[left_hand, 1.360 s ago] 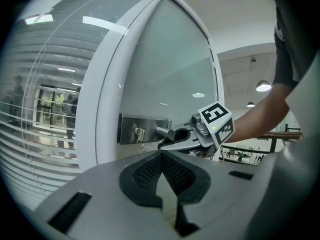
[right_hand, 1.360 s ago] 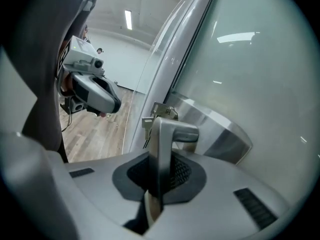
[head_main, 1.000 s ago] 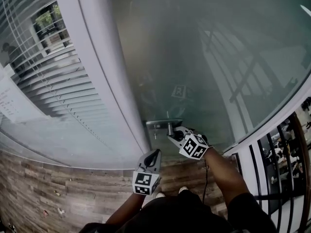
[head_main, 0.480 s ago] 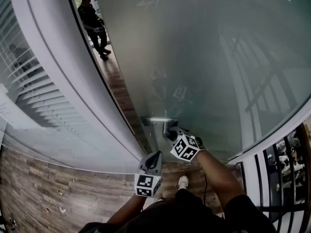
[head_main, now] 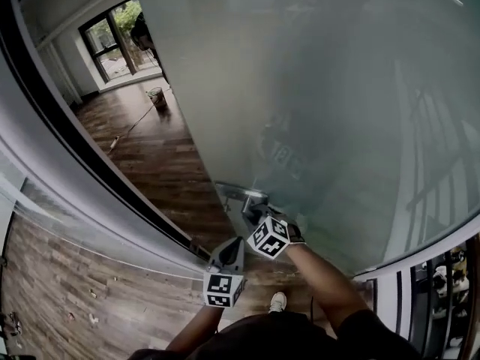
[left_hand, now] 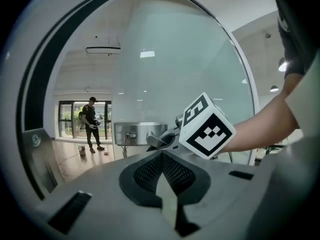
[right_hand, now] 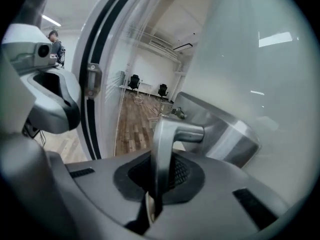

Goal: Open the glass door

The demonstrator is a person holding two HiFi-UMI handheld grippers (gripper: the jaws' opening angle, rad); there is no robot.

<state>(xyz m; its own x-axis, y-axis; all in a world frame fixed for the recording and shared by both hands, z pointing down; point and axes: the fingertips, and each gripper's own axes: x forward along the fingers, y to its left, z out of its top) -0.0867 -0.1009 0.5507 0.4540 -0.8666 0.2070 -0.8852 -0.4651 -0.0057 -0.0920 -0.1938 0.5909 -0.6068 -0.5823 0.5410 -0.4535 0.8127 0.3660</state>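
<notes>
The right tongs point(right_hand: 152, 204) clamp the handle point(right_hand: 165, 144); best swing the glass door point(head_main: 322, 88) along its arc (left tongs point(left_hand: 167, 199) together, empty).

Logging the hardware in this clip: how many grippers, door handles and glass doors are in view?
grippers: 2 (left gripper, right gripper)
door handle: 1
glass door: 1
total: 4

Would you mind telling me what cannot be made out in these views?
Head view: the marker cube of the right gripper covers its grip on the door handle.
Left gripper view: that cube hides the lever; only the lock plate shows.
Left gripper view: the distant person is too small for detail.
Every view: the hinges of the glass door lie beyond the edges.
</notes>
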